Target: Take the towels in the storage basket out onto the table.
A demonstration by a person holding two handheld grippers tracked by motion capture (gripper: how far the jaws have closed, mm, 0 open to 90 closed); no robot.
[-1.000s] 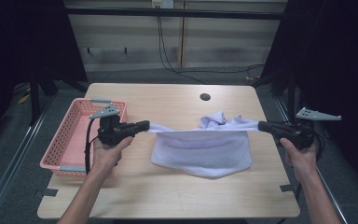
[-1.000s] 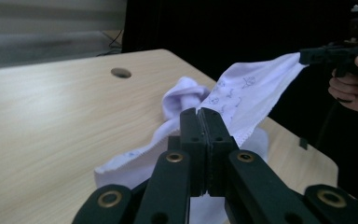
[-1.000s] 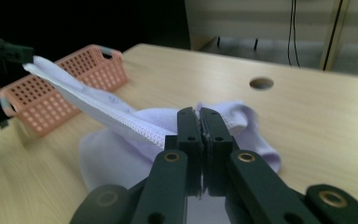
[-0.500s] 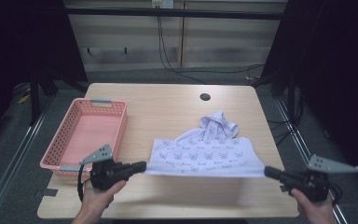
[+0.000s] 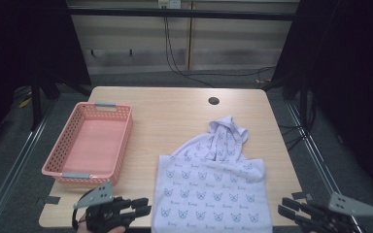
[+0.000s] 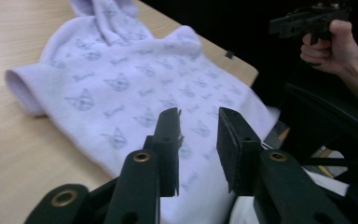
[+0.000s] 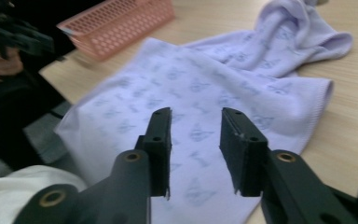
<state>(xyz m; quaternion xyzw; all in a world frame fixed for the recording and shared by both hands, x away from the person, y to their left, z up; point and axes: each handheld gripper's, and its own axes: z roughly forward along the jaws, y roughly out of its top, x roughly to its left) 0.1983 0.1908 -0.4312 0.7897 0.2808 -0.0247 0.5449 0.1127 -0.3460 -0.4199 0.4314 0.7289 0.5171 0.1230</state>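
Note:
A lavender garment (image 5: 211, 187) printed with small cat faces lies flat on the wooden table (image 5: 175, 116). Its bunched top points to the far side and its near hem hangs over the front edge. My left gripper (image 5: 144, 206) sits at the front edge just left of the cloth. Its jaws have just been opening and stand apart with nothing clamped (image 6: 198, 116). My right gripper (image 5: 284, 208) is off the front right corner. Its jaws have also just been opening, and they are empty above the garment (image 7: 196, 114).
A pink plastic basket (image 5: 90, 145) stands empty on the left half of the table, also in the right gripper view (image 7: 121, 21). A round cable hole (image 5: 213, 101) sits near the far edge. Dark floor and rails surround the table.
A second ago both grippers held the garment stretched above the table. They drew it towards the front edge and lowered it, and now both jaws have let go and the cloth lies flat.

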